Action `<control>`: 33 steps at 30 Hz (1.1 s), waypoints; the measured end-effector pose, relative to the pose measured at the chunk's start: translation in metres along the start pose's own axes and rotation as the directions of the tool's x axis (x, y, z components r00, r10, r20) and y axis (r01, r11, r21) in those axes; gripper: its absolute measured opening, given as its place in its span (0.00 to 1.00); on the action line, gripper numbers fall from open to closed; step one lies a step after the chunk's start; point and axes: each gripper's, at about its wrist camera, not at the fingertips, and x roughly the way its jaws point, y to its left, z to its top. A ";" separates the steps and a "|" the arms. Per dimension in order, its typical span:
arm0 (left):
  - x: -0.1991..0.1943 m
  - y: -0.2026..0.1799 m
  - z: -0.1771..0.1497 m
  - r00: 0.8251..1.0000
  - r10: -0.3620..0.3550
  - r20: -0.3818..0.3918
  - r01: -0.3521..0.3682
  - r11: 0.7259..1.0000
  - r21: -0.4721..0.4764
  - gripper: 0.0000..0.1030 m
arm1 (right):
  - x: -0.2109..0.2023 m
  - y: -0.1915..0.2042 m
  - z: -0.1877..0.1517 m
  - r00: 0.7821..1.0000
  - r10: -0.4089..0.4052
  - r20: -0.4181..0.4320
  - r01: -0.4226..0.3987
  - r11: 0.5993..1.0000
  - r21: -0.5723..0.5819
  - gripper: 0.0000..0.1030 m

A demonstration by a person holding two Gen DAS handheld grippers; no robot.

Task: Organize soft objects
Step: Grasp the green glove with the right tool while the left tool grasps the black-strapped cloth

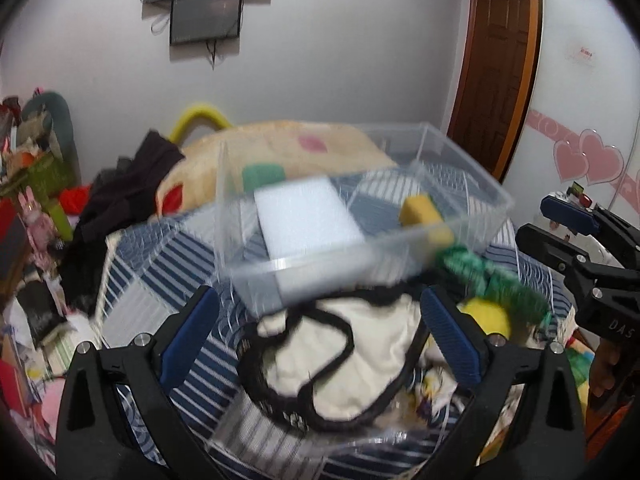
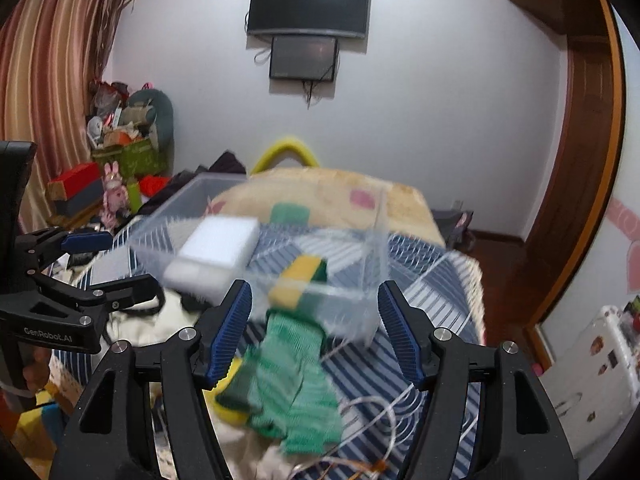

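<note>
both fingers pairs stand spread with nothing between their blue pads: the left fingers [image 1: 318, 336] hang over a cream cloth, the right fingers [image 2: 316, 330] over a green cloth, neither touching what lies below.

bed [image 1: 160, 272] with a blue-and-white striped cover carries everything. at its far end lies a cream blanket [image 1: 280, 148] with pink and red patches, and a dark garment [image 1: 120, 196] is heaped at its left edge.

clear bin [image 1: 460, 168] sits on the cover in front of the blanket, blurred in both views. inside it lie a white sponge [image 1: 304, 216] toward the left, a yellow sponge [image 1: 420, 210] with a green back toward the right, and a green sponge [image 1: 262, 176] that seems to sit at the far wall, though i cannot tell whether it is inside the bin or behind it.

cream cloth [image 1: 352, 360] edged with a black cord lies on the bed just in front of the bin. green cloth [image 2: 292, 384], knitted and crumpled, lies to its right, its top end touching the bin's near wall below the yellow sponge. a yellow thing [image 1: 486, 318] peeks out beside the green cloth, partly covered by it.

tv [image 2: 308, 6] hangs on the far wall.
</note>
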 end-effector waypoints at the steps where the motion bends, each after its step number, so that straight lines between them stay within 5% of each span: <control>1: 0.002 0.001 -0.005 1.000 0.001 -0.012 -0.001 1.000 -0.004 0.99 | 0.003 0.001 -0.003 1.000 0.004 -0.013 -0.004 1.000 0.003 0.60; 11: 0.026 0.011 -0.027 0.998 -0.009 -0.062 0.004 0.997 -0.071 0.98 | 0.015 -0.007 -0.029 0.995 0.048 -0.090 -0.042 0.997 0.069 0.60; 14: 0.027 0.007 -0.028 0.998 -0.025 -0.050 0.021 0.998 -0.067 0.84 | 0.015 -0.006 -0.033 0.994 0.063 -0.093 -0.056 0.996 0.075 0.59; 19: 0.022 0.002 -0.029 0.999 -0.024 -0.030 0.022 0.999 -0.040 0.64 | 0.019 -0.004 -0.037 0.984 0.135 -0.116 -0.124 0.987 0.099 0.30; 21: 0.017 0.001 -0.030 1.000 -0.027 -0.014 0.027 0.999 -0.031 0.53 | 0.018 0.000 -0.037 0.983 0.145 -0.115 -0.134 0.986 0.096 0.25; 23: 0.012 -0.001 -0.030 1.000 -0.023 -0.003 0.023 0.999 -0.025 0.28 | 0.016 0.002 -0.037 0.985 0.138 -0.108 -0.129 0.988 0.089 0.22; 33: -0.019 -0.005 -0.022 0.997 -0.039 0.064 0.039 0.999 0.002 0.14 | -0.003 0.001 -0.031 0.993 0.109 -0.040 -0.106 0.991 0.080 0.12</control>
